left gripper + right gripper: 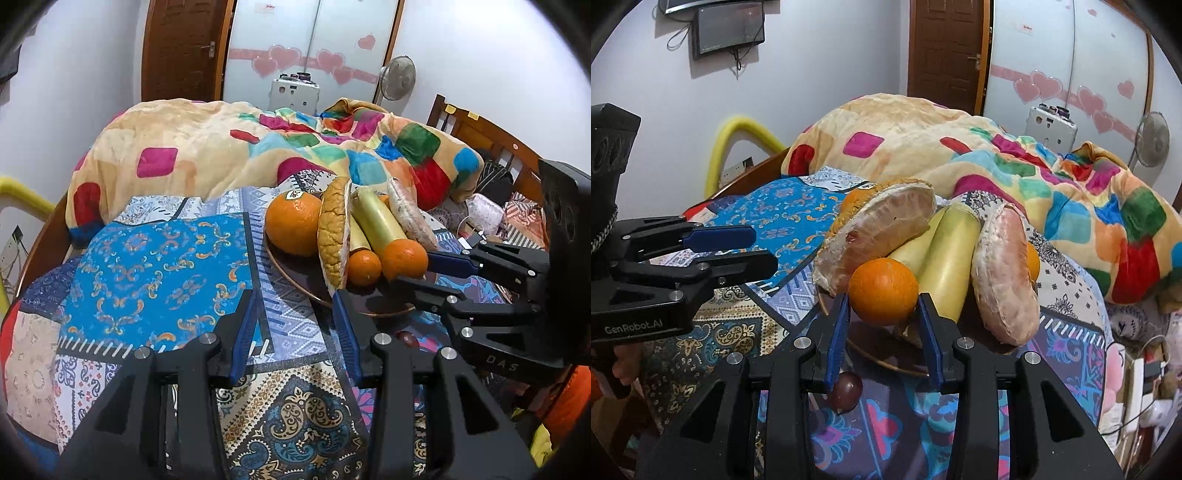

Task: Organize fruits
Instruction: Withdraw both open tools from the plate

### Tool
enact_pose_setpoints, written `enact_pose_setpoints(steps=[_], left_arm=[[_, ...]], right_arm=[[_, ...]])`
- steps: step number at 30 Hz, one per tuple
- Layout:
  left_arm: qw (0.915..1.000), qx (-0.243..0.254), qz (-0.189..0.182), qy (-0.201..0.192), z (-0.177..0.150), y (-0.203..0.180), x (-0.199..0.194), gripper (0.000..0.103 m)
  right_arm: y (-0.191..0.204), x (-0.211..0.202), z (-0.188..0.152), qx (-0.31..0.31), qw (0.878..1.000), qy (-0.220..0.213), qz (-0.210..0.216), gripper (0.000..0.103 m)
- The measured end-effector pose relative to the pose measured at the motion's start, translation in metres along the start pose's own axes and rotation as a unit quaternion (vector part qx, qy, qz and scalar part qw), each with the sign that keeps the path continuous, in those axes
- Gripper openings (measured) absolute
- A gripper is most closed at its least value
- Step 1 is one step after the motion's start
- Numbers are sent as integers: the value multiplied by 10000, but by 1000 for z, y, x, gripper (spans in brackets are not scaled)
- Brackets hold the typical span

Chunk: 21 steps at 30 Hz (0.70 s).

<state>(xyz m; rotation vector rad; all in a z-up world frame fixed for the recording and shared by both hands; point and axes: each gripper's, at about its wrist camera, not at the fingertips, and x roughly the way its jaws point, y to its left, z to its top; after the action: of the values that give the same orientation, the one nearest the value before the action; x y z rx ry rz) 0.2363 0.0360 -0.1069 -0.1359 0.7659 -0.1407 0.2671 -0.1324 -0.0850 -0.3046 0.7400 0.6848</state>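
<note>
Brackets the small orange point(882, 284) at the plate point(871, 356) rim with the right gripper point(883, 300) spread wide. Holds the left gripper point(295, 295) wide, empty. Risks rolling it onto the bedspread point(775, 210) through a skewed squeeze.

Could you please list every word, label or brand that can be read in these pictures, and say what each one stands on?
"GenRobot.AI": on the black body of the left tongs.
"DAS": on the black body of the right tongs.
Sticker on the large orange: too blurred to read.
Wall screen: its text is too small to read.
</note>
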Motion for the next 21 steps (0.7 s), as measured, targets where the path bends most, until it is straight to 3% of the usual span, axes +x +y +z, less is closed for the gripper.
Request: enact_pose_setpoints(steps=[12, 21], left_arm=[[9999, 103, -25, 10, -4, -14, -10, 42], [9997, 213, -55, -141, -17, -39, -36, 49]], right_arm=[[-5, -26, -8, 200, 9996, -184, -102, 40], [-22, -61, -42, 604, 9975, -205, -295, 51]])
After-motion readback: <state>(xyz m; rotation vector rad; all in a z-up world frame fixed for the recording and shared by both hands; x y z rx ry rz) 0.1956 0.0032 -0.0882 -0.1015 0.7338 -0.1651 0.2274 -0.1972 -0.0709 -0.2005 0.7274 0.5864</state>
